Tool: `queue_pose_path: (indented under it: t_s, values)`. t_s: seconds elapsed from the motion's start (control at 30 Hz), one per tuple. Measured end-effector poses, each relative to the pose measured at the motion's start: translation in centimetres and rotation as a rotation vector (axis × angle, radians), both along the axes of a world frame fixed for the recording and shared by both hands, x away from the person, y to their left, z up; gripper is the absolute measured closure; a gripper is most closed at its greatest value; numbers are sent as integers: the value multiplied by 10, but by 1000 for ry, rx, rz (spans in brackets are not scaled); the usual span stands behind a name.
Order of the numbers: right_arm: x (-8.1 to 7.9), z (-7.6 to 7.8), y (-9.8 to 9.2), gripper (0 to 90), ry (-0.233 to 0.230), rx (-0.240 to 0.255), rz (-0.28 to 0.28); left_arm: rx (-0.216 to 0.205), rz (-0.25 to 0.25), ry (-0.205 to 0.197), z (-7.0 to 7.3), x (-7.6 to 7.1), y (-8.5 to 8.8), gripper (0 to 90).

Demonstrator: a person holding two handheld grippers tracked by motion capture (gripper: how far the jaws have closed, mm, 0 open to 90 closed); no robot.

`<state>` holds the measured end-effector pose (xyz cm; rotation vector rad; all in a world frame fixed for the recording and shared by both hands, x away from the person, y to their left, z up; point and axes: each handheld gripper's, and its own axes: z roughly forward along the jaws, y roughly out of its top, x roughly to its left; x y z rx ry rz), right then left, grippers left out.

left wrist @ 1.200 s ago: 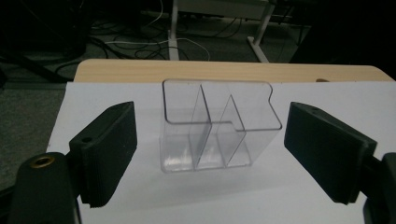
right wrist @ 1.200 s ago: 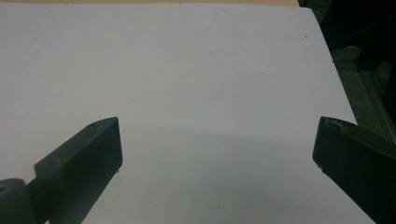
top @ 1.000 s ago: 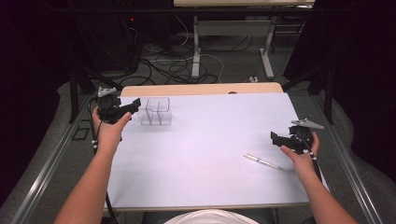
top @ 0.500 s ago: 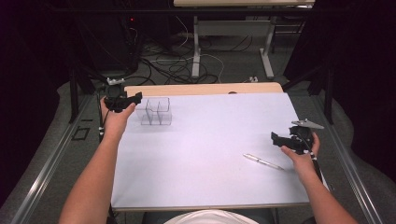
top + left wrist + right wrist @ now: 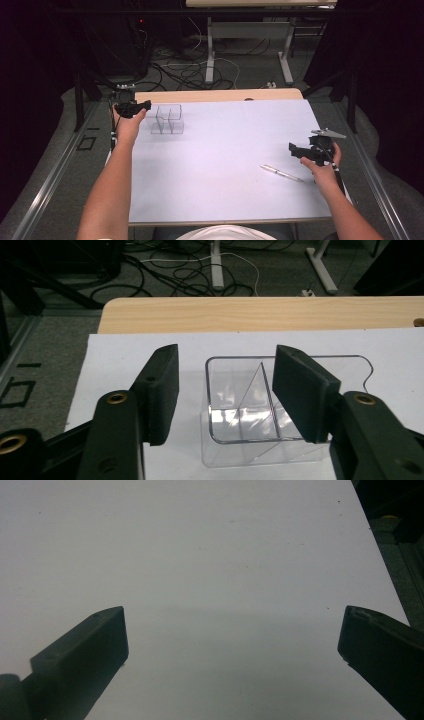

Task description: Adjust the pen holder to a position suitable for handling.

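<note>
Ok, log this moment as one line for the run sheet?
left gripper: open, jaws just been closing, astride clear divided box wall, pads not touching | right gripper: open, empty | pen: lying on white sheet

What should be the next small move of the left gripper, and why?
Probably ease the left gripper a little further forward over the clear divided box. Its jaws have just been closing and now straddle the box's near left corner, yet a gap still shows beside the left pad, so nothing is gripped.

Clear plastic box (image 5: pixel 168 120), open top, split by inner dividers into compartments, empty, upright on the white sheet (image 5: pixel 225 165) near the table's far left corner, just inside the sheet's far edge.
</note>
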<state>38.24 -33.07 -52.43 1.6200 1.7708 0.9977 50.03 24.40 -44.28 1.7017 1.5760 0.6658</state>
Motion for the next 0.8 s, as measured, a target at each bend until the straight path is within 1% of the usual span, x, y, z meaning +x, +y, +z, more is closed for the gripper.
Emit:
queue_pose_path:
  t_s: [0.1, 0.13, 0.2, 0.27, 0.3, 0.33, 0.37, 0.57, 0.6, 0.63, 0.7, 0.73, 0.77, 0.8]
  values:
    - [0, 0, 1, 0, 4, 3, -1, 10, 1, 12, -2, 2, 1, 490]
    - [0, 0, 1, 0, 4, -3, 3, -6, 9, 7, -4, 4, 2, 505]
    - [0, -1, 1, 0, 6, -6, 6, -8, 7, 11, -5, 5, 3, 521]
    - [0, -1, 1, 0, 8, -2, 4, -14, 3, 25, -6, 7, 5, 530]
    - [0, -1, 1, 0, 8, -3, 4, -17, 5, 24, -8, 8, 5, 536]
    - [1, -1, 1, 0, 6, -4, 6, -8, 0, 34, -9, 8, 7, 543]
    - [1, -1, 2, 0, 6, -3, 6, -8, 4, 32, -10, 9, 8, 559]
    - [1, -2, 1, 0, 13, -4, 6, -26, 4, 68, -16, 12, 12, 588]
    - [1, -2, 1, 0, 16, -2, 4, -26, 4, 68, -16, 12, 12, 595]
    - [1, -2, 1, 0, 16, -1, 4, -29, 2, 93, -18, 12, 12, 603]
    - [1, -2, 2, 0, 19, 2, 2, -31, 1, 98, -20, 13, 12, 606]
    - [1, -3, 1, 0, 18, 0, 4, -36, 1, 102, -21, 13, 12, 621]
    - [1, -3, 1, 0, 19, 0, 5, -36, -5, 119, -22, 14, 12, 625]
    - [1, -3, 2, 0, 22, 3, 2, -29, -10, 120, -23, 14, 12, 633]
